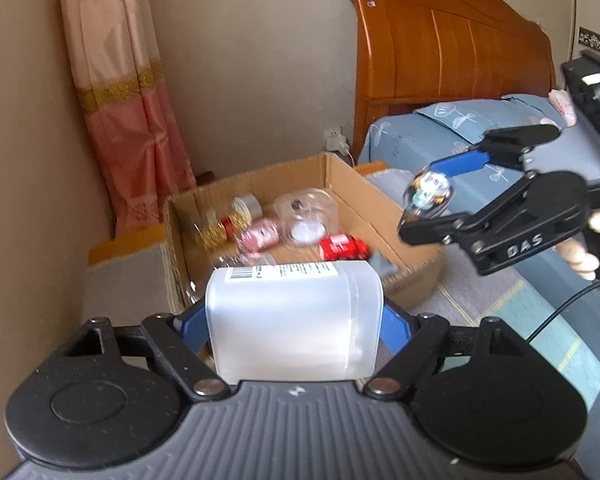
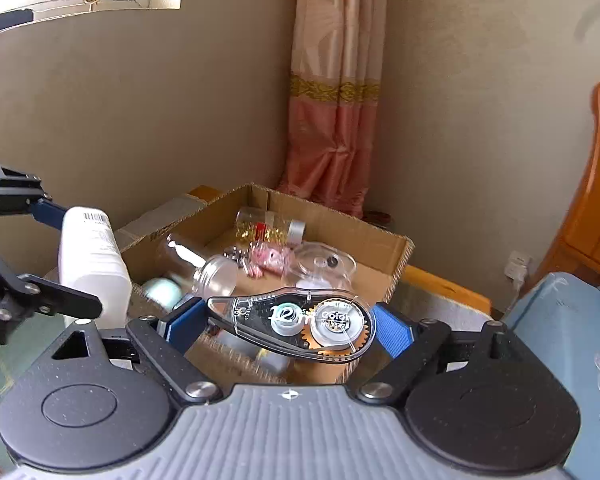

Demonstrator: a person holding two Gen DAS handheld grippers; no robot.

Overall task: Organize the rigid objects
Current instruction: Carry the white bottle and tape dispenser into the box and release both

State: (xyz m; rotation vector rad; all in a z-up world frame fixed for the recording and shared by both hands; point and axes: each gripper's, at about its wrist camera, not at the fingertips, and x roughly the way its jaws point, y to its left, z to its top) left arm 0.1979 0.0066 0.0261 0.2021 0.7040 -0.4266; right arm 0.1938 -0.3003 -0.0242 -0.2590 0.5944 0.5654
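Observation:
My left gripper (image 1: pixel 294 320) is shut on a frosted white plastic bottle (image 1: pixel 292 320) with a barcode label, held just in front of an open cardboard box (image 1: pixel 364 196). It also shows in the right wrist view (image 2: pixel 92 264). My right gripper (image 2: pixel 290 322) is shut on a clear correction tape dispenser (image 2: pixel 296 322), held above the box's (image 2: pixel 396 264) near edge. In the left wrist view the right gripper (image 1: pixel 432 196) hovers over the box's right wall with the dispenser (image 1: pixel 428 192).
The box holds a glitter jar (image 2: pixel 264 226), a clear jar (image 2: pixel 200 260), a clear dome lid (image 2: pixel 324 264), a pink item (image 2: pixel 270 260) and a red toy car (image 1: pixel 342 247). A wooden headboard (image 1: pixel 440 40), blue bedding (image 1: pixel 460 132) and a pink curtain (image 2: pixel 336 120) surround it.

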